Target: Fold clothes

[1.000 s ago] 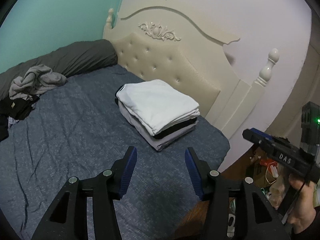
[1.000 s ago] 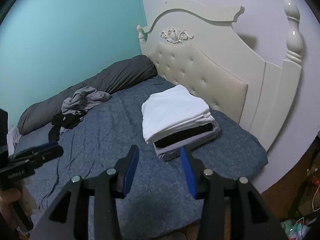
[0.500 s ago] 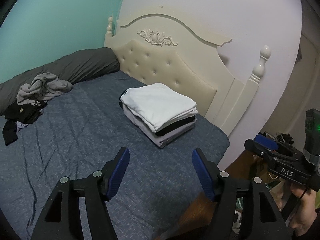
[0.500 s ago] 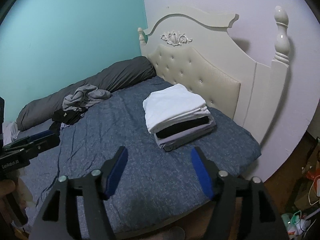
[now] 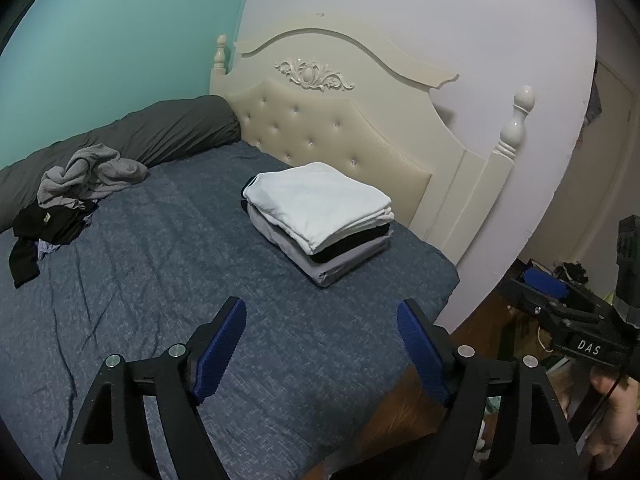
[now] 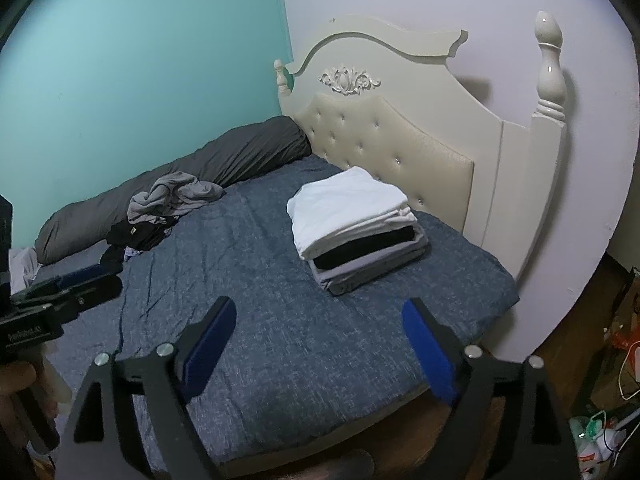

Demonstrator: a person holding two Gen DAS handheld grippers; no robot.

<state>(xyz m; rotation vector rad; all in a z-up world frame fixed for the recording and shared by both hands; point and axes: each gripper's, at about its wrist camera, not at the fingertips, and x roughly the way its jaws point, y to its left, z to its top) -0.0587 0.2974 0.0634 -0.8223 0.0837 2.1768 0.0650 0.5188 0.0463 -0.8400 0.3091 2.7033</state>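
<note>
White-topped folded stack (image 5: 320, 220) square on bed (image 5: 160, 280), left claw (image 5: 320, 332), right claw (image 6: 316, 330) spread, empty

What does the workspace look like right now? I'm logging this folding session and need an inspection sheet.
Surface: bed with blue sheet, wrinkled, bare across the middle.
Job's things: folded stack near the headboard, white piece on top, black and pale grey below; unfolded pile of grey and black clothes at the far side.
Clutter: grey bolster along the teal wall; bags and oddments on the floor beside the bed.
Grippers: left gripper and right gripper both open, empty, above the sheet, fingers touching nothing.
Cables: thin white cord on the floor at right.
Surroundings: teal wall, pale wall, a hand holding the right gripper.
</note>
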